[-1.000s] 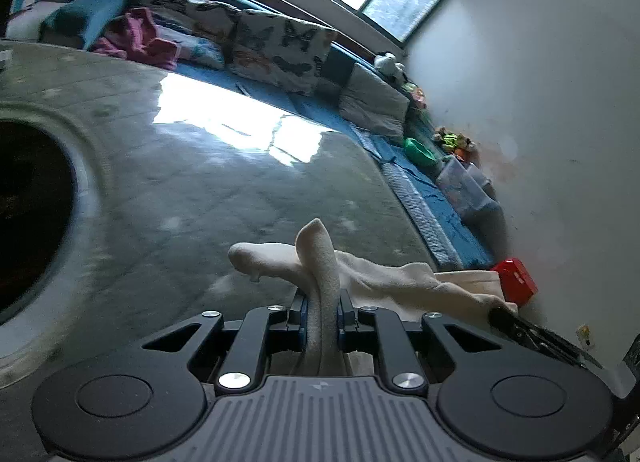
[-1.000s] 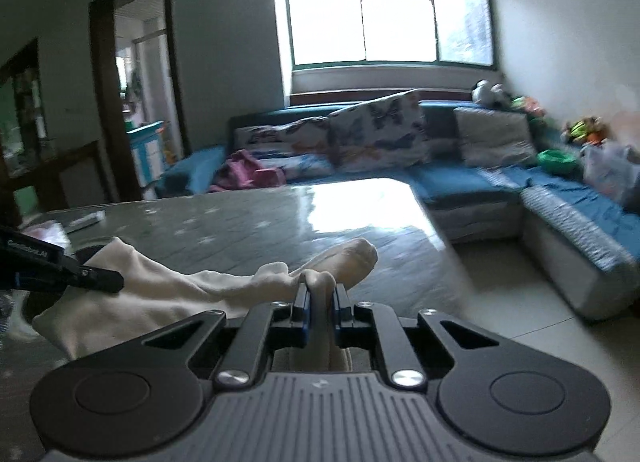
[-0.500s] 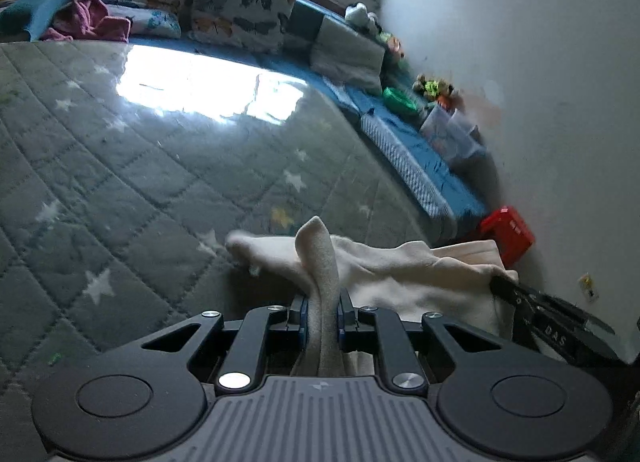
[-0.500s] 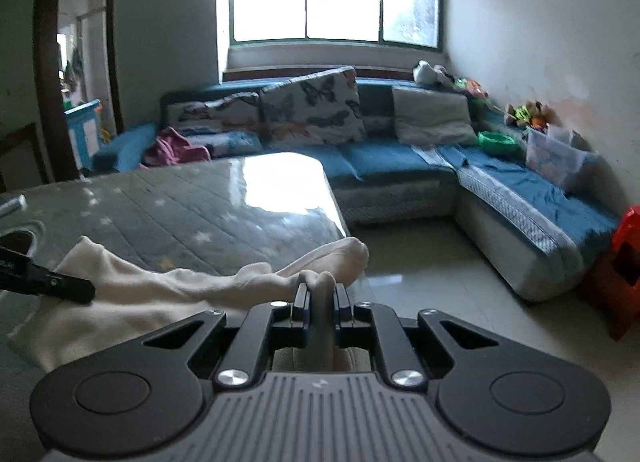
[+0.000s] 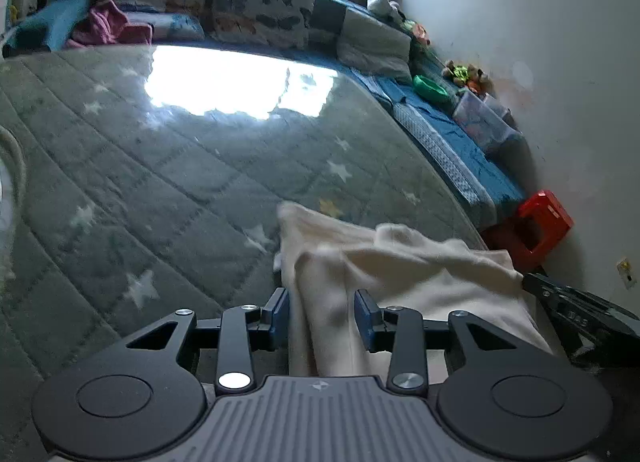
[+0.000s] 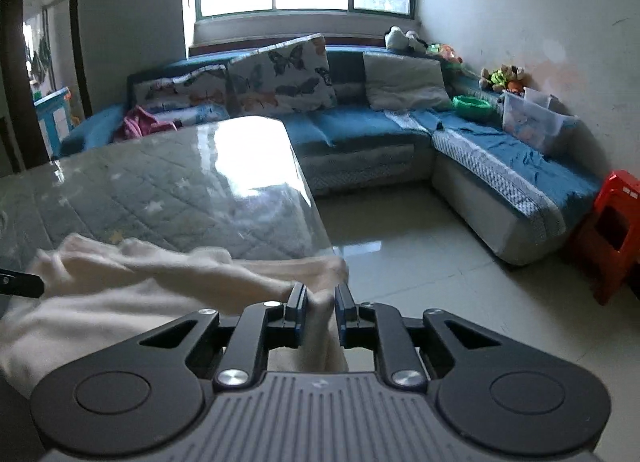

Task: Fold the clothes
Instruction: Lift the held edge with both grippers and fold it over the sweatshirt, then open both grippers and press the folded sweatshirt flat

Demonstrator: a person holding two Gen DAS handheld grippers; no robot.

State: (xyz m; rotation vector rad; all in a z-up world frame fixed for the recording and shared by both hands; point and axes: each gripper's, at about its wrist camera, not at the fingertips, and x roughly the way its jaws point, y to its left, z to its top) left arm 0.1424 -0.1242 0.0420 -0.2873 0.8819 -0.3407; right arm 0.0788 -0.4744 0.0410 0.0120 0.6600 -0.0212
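Note:
A cream garment (image 5: 400, 262) lies bunched at the near right corner of the glass-topped table (image 5: 160, 166), which shows a grey quilted star pattern. My left gripper (image 5: 322, 314) is open, and a loose fold of the garment runs between its spread fingers. In the right wrist view the garment (image 6: 120, 302) stretches left from my right gripper (image 6: 321, 310), whose narrow jaws stay shut on one end of it at the table's corner (image 6: 316, 222). The right gripper's dark body (image 5: 580, 314) shows at the garment's far right end, and the left gripper's tip (image 6: 20, 286) shows at the left edge.
A blue corner sofa (image 6: 360, 130) with butterfly cushions stands beyond the table, with a pink cloth (image 5: 108, 26) on its left end. A red plastic stool (image 6: 616, 230) stands by the right wall. Tiled floor (image 6: 420, 246) lies right of the table edge.
My left gripper has opened and let the garment fold slump between its fingers. The garment has dropped flatter onto the table. Both grippers have shifted towards the table's right corner.

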